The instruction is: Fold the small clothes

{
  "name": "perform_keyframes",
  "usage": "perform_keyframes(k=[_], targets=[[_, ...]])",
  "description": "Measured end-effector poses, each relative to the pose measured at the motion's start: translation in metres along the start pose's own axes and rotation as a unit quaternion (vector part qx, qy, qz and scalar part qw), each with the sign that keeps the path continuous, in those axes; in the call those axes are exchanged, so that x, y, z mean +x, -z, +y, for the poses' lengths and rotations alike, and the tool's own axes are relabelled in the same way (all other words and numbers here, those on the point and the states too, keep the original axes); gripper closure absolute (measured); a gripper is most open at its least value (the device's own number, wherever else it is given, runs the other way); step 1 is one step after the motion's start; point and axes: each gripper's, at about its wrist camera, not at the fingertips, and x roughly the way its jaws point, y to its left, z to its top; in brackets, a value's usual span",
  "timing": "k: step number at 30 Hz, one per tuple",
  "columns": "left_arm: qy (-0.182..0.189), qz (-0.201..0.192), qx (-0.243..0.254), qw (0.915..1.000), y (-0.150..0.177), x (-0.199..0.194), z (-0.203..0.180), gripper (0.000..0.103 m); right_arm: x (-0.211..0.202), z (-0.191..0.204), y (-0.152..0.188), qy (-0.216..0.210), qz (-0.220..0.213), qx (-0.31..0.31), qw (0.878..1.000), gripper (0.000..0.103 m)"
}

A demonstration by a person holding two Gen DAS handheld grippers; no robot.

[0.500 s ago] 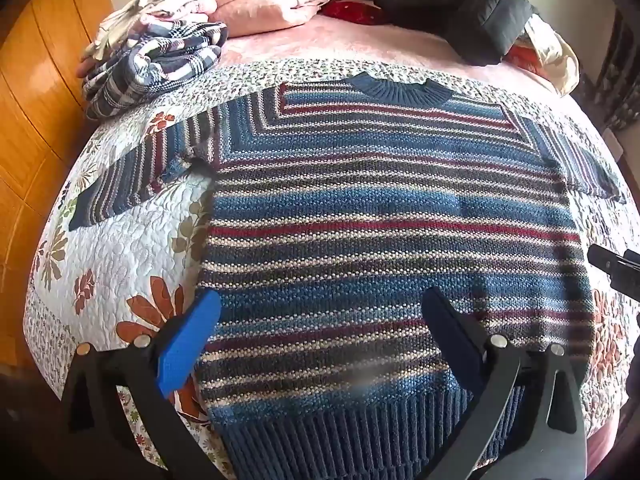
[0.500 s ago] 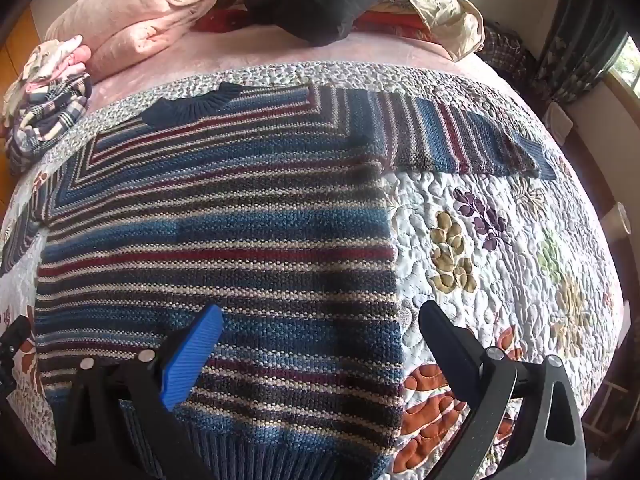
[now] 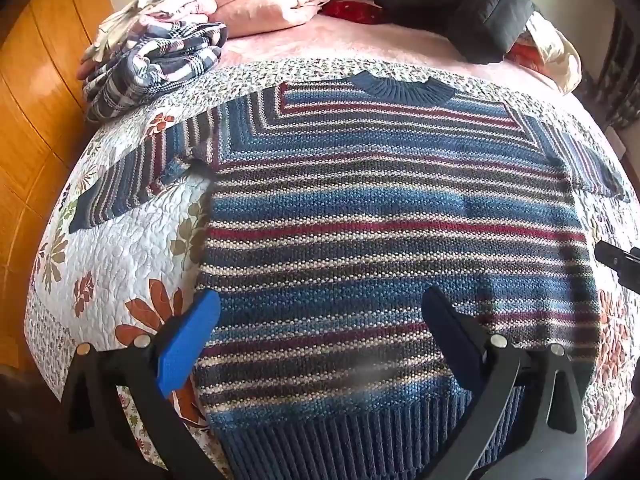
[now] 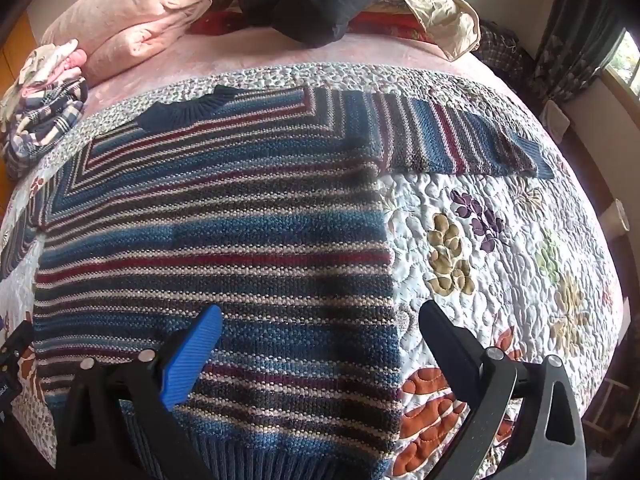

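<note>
Left wrist: striped sweater [image 3: 392, 216] flat on quilt [image 3: 120, 264], sleeves spread; left gripper [image 3: 320, 316], right gripper [image 4: 320, 324] agape, empty.

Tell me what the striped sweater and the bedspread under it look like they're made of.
Striped sweater: chunky knitted yarn, probably wool or acrylic; bumpy stitches and ribbed hem show, matte. Bedspread: quilted printed cloth, likely cotton; puffy stitched swirls over floral print, slight sheen.

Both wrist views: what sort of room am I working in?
Most likely a bedroom. The striped sweater lies flat on a floral quilt over a bed, with folded pink bedding piled at the far end and a curtained window on the right.
</note>
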Motion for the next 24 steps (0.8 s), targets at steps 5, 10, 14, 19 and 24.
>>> perform_keyframes(k=[5, 10, 14, 19, 24], targets=[[-0.002, -0.001, 0.0, 1.0, 0.004, 0.0044, 0.0017, 0.003, 0.0028, -0.001, -0.0003, -0.001, 0.0, -0.001, 1.0, 0.004], [0.001, -0.002, -0.005, 1.0, 0.0055, 0.0054, 0.0056, 0.003, 0.0031, 0.0003, -0.0021, 0.001, 0.0, -0.002, 1.0, 0.004], [-0.001, -0.001, -0.003, 1.0, 0.0052, 0.0054, 0.0049, 0.003, 0.0036, 0.0005, -0.0018, 0.0, 0.0, -0.002, 1.0, 0.004], [-0.002, -0.001, -0.003, 1.0, 0.006, 0.0052, 0.0051, 0.003, 0.0043, 0.0011, -0.0009, 0.0, 0.0, -0.003, 1.0, 0.004], [-0.003, -0.001, -0.004, 1.0, 0.0064, 0.005, 0.0068, 0.003, 0.005, 0.0005, 0.0, -0.001, 0.0, -0.003, 1.0, 0.004]])
